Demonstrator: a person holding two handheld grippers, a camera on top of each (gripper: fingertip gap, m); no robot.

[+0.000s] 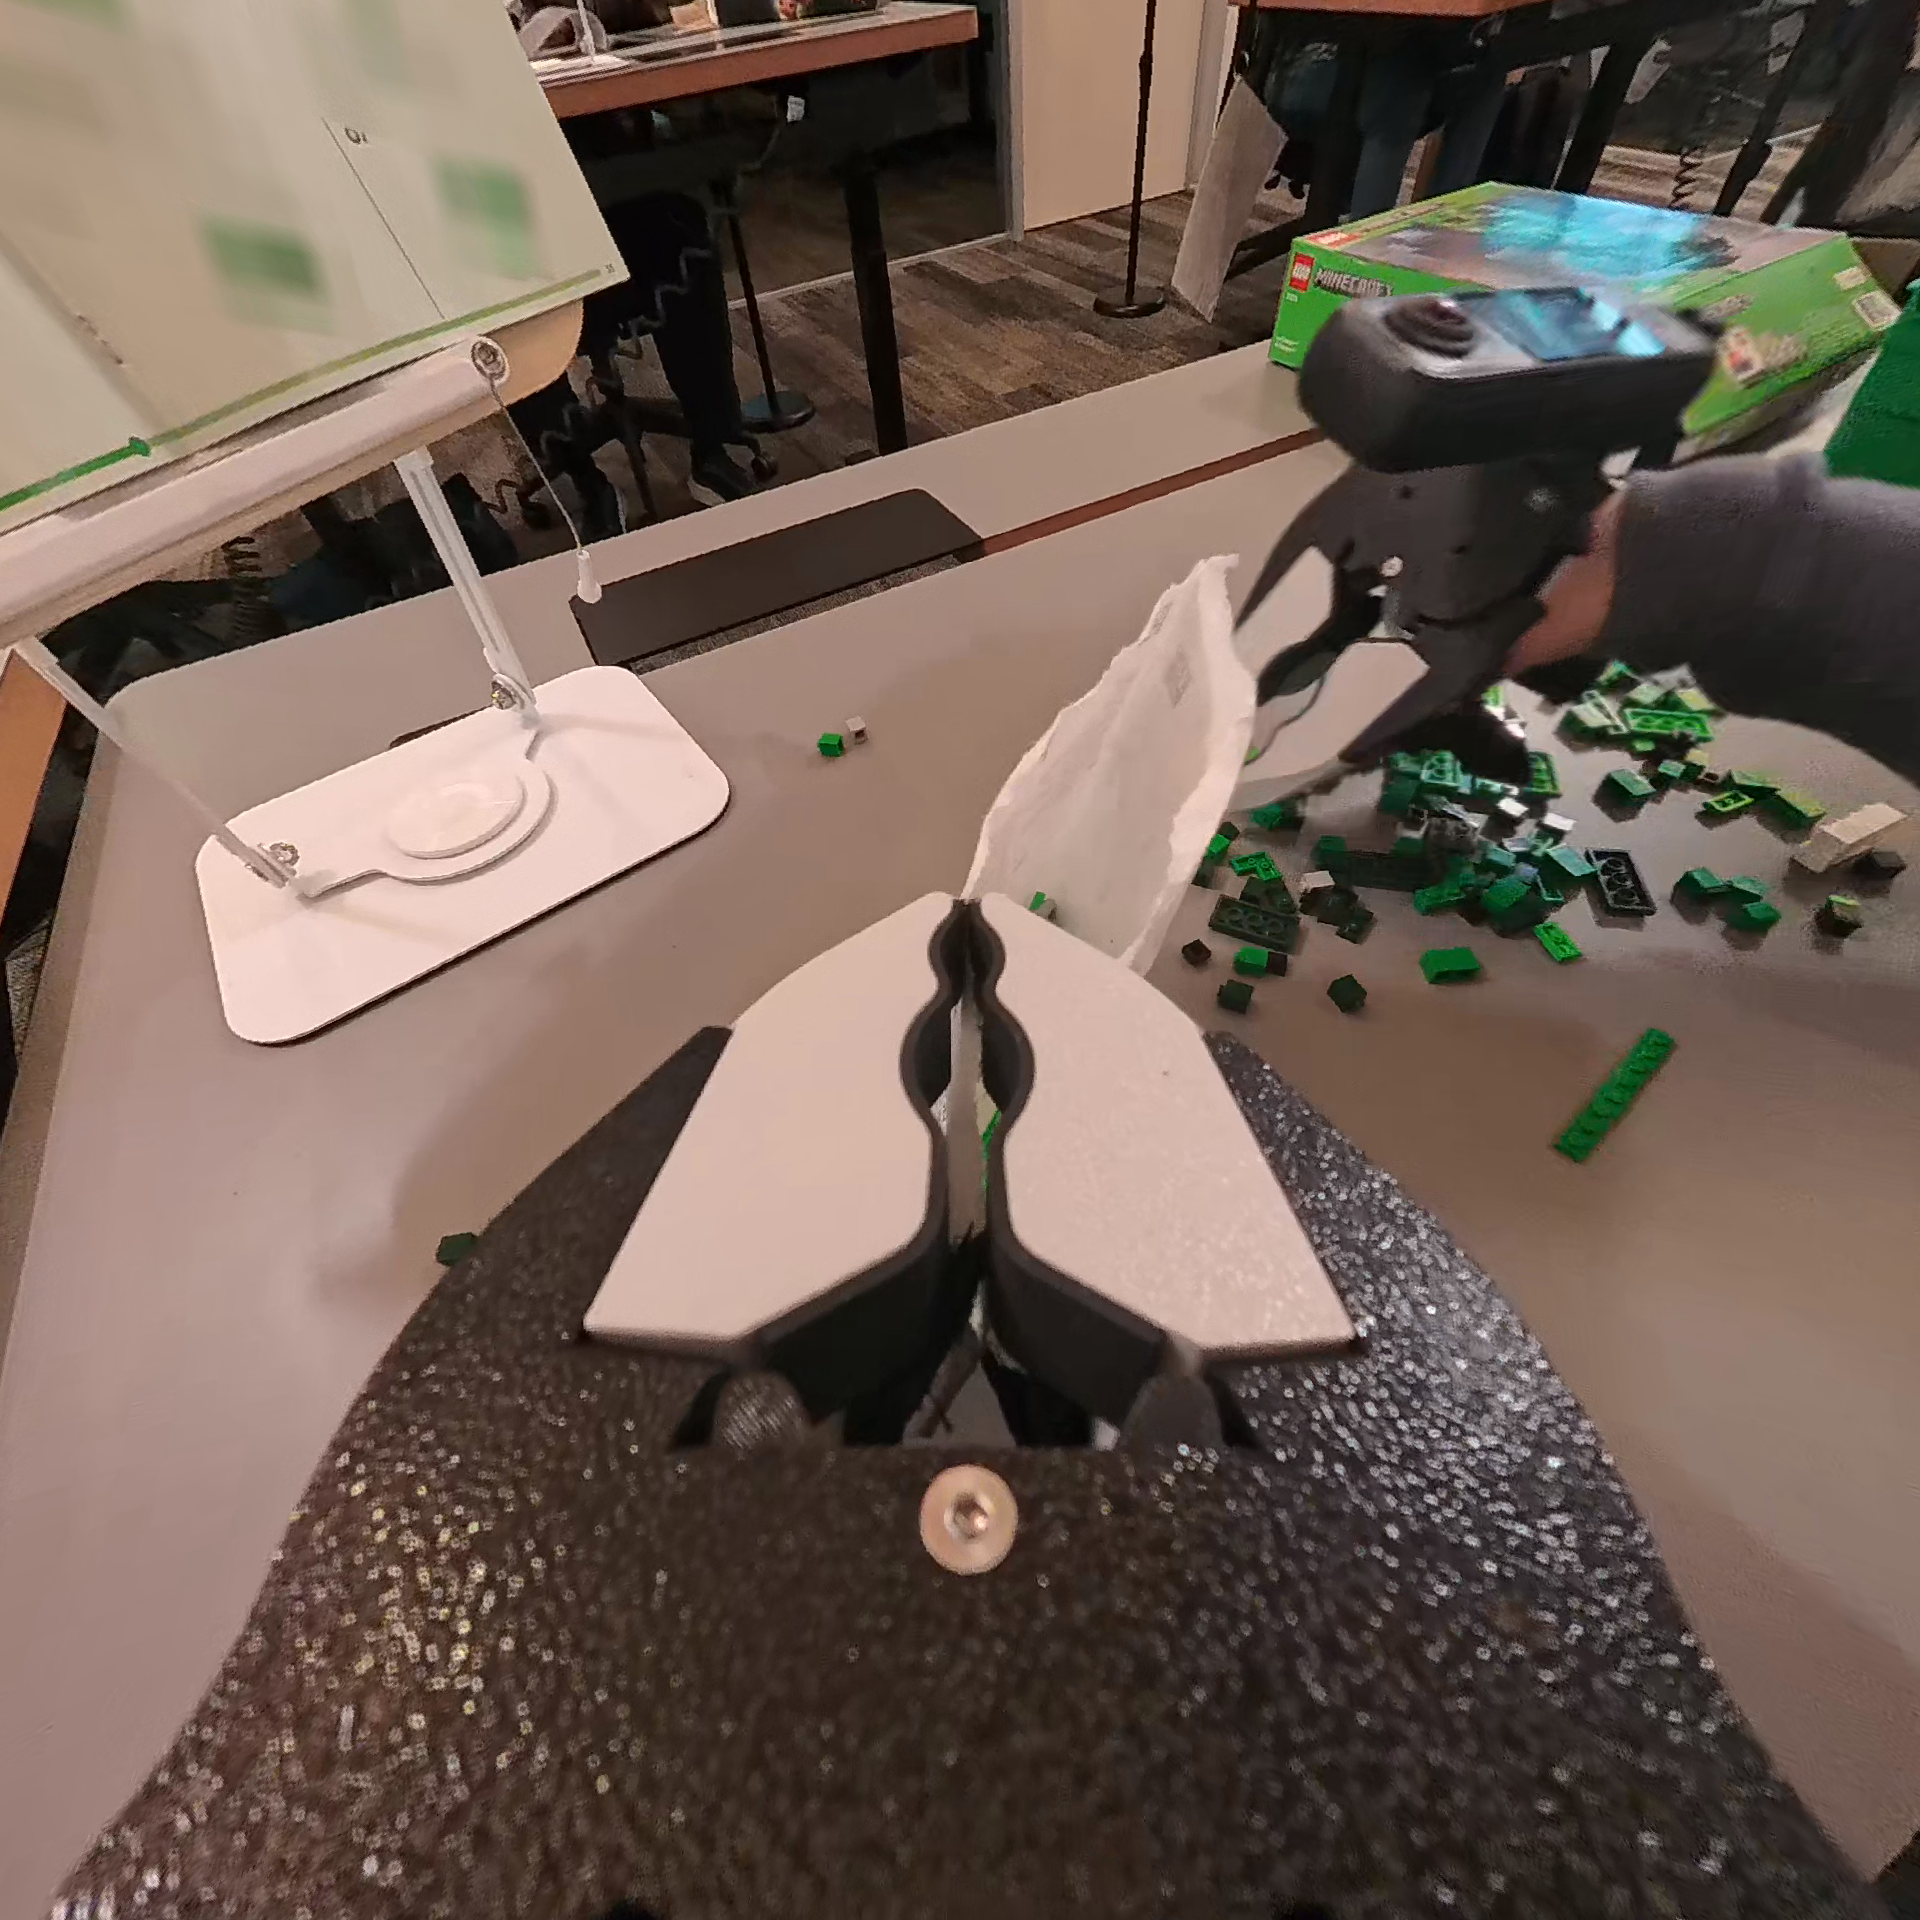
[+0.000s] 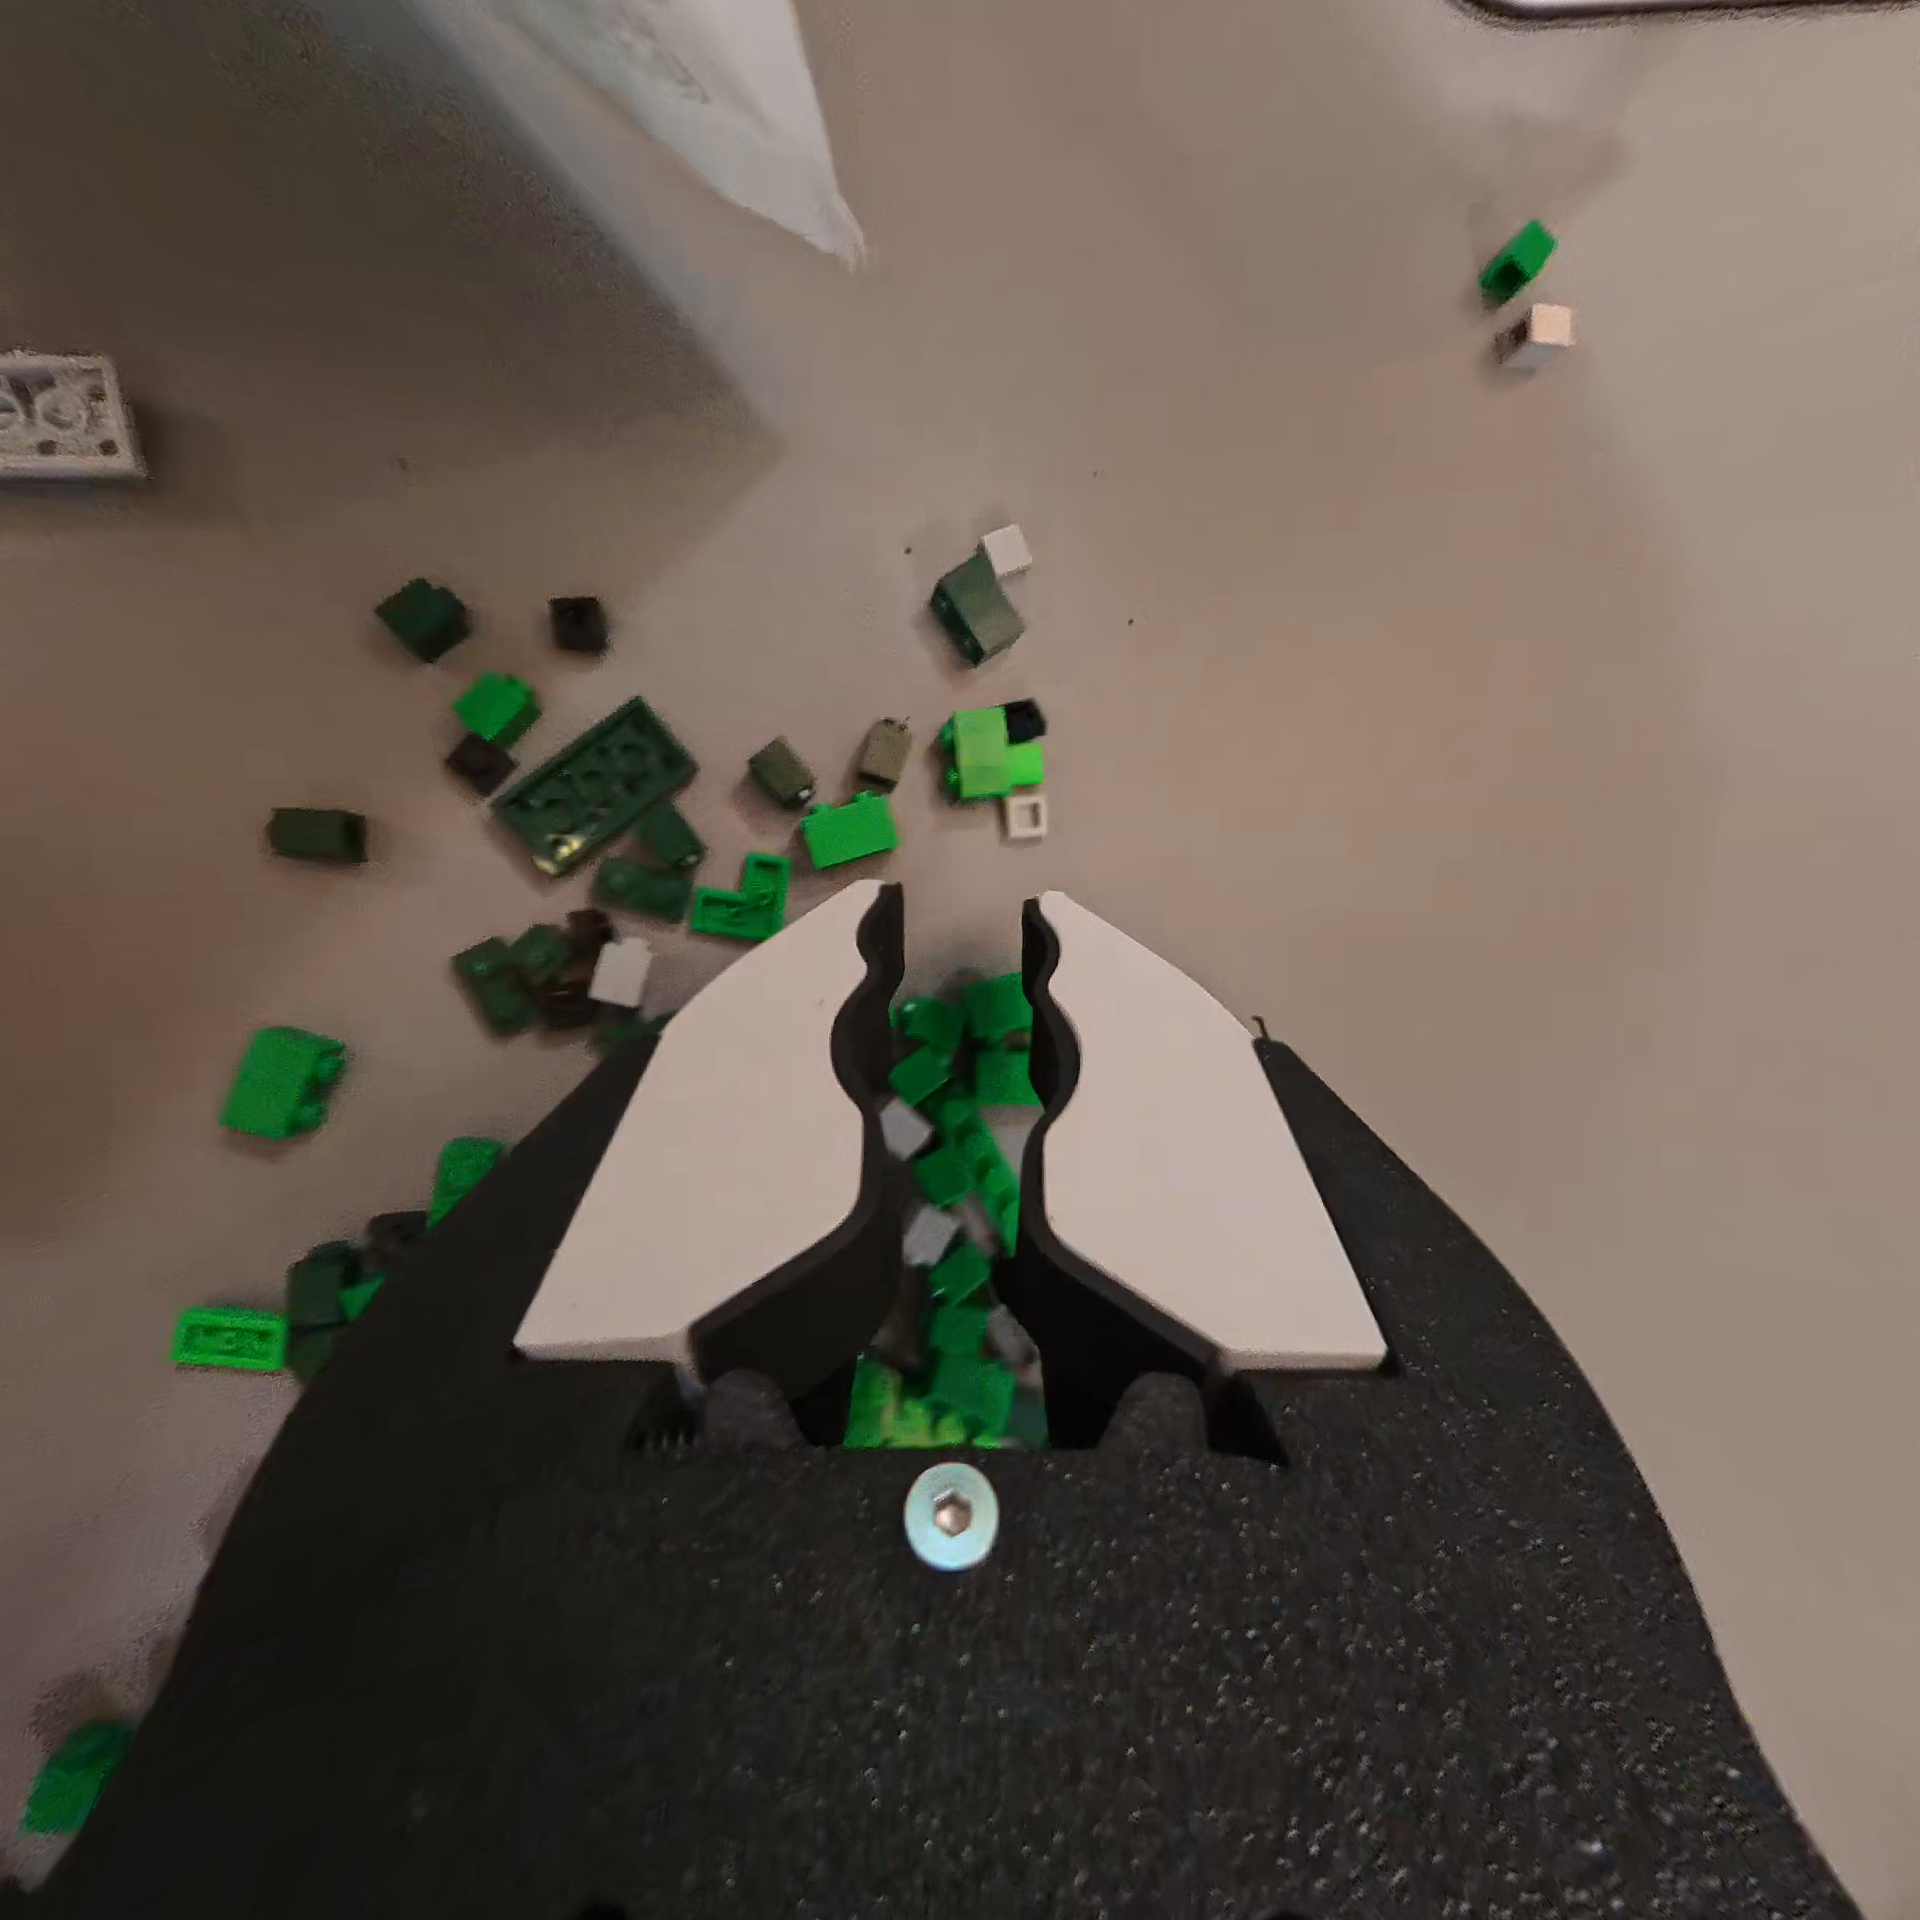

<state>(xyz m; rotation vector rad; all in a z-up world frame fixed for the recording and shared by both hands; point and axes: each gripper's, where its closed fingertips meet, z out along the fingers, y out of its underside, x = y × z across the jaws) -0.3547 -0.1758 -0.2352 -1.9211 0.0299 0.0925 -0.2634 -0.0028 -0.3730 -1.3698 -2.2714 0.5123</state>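
1. Only the left wrist view shows the white stand [image 1: 457,831] at far left with a booklet [image 1: 260,229] on it, and the green box [image 1: 1579,281] at the table's far edge.
2. The left gripper [image 1: 968,920] is pressed closed on the white bag [image 1: 1122,769], whose thin edge runs between the fingers; the bag rises just beyond the tips.
3. The right gripper [image 2: 961,904] has its jaws partly apart, gripping nothing. Its own view alone shows green bricks [image 2: 961,1143] lying on the table under the gap, others scattered to the left, and the bag's corner [image 2: 727,104] overhead.
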